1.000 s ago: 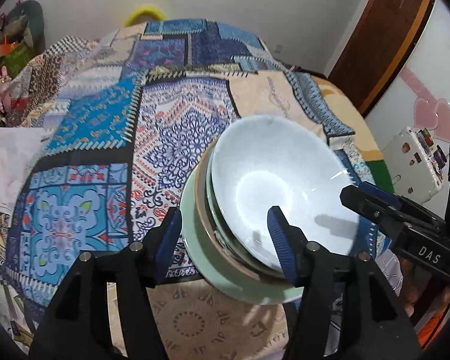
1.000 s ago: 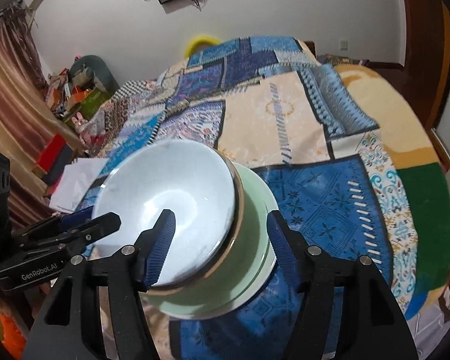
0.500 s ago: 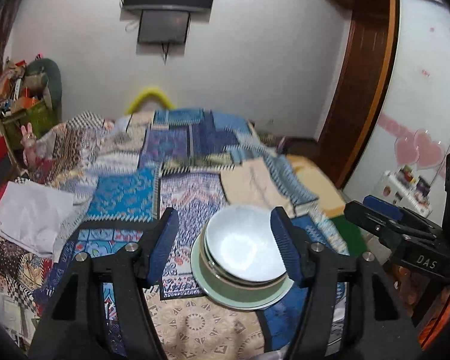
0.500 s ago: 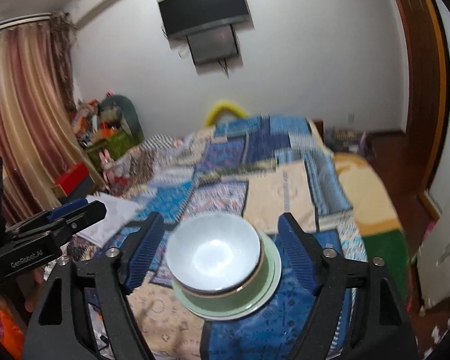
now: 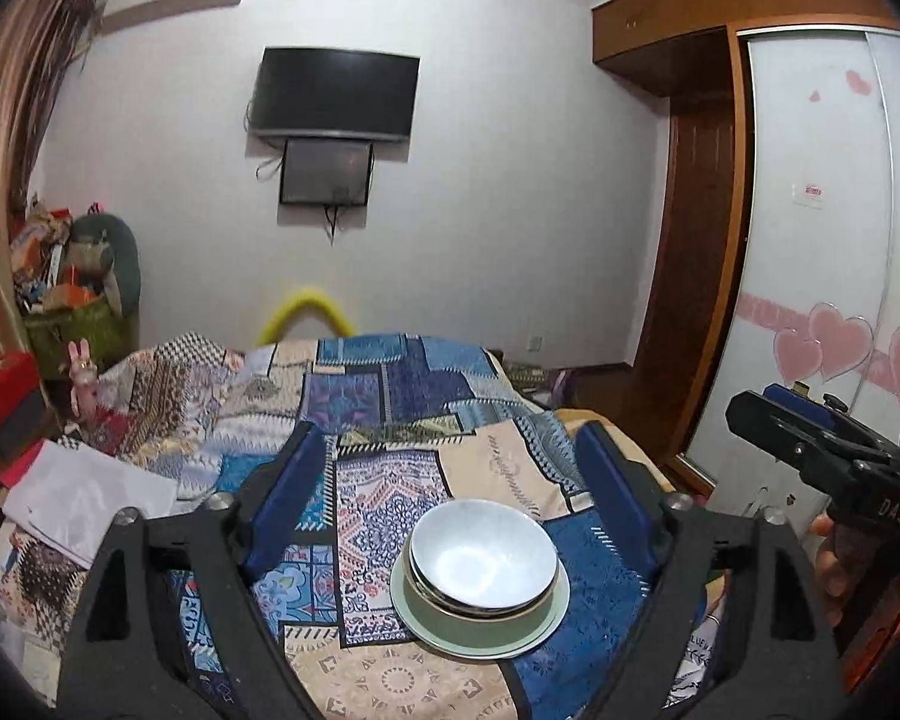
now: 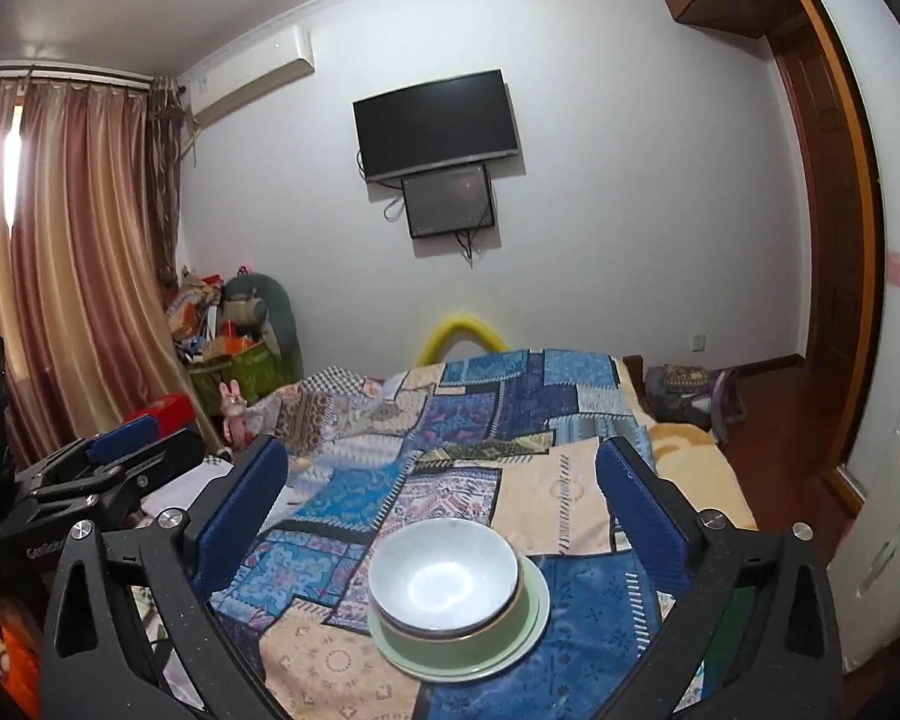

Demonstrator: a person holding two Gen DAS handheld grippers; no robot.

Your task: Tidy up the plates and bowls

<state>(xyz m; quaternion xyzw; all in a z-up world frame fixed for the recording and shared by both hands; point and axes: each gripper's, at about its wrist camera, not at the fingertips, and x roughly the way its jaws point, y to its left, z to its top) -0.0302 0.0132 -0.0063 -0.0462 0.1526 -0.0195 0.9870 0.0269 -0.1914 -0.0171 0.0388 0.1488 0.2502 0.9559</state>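
Blue-padded fingers of the left gripper [image 5: 456, 492] stand spread wide, nothing between them but air; right gripper [image 6: 444, 498] likewise splayed and empty, held above the bed. Each gripper shows at the edge of the other's view, off to the side.

Just beyond the fingertips, on the patchwork bedspread [image 5: 390, 396]: one stack. White bowl [image 5: 483, 558] on top, nested in a darker-rimmed bowl [image 6: 450, 624], that in a green bowl [image 6: 468, 645], all sitting on a pale green plate [image 5: 546, 618]. Stack upright, slightly off-centre on the plate, near the foot end of the bed. Neither gripper touches it.

Left of the bed, white paper or cloth [image 5: 84, 498] lying on clutter. Further back, a small pink rabbit toy [image 6: 234, 402], a green bag [image 6: 240, 369] stuffed with items, curtains [image 6: 72, 276]. Yellow arch [image 5: 303, 312] behind the bed's far edge. Far wall: dark television [image 6: 438, 123] with a smaller panel below; air conditioner [image 6: 252, 75] high up. Wooden door frame [image 6: 834, 276] at right.
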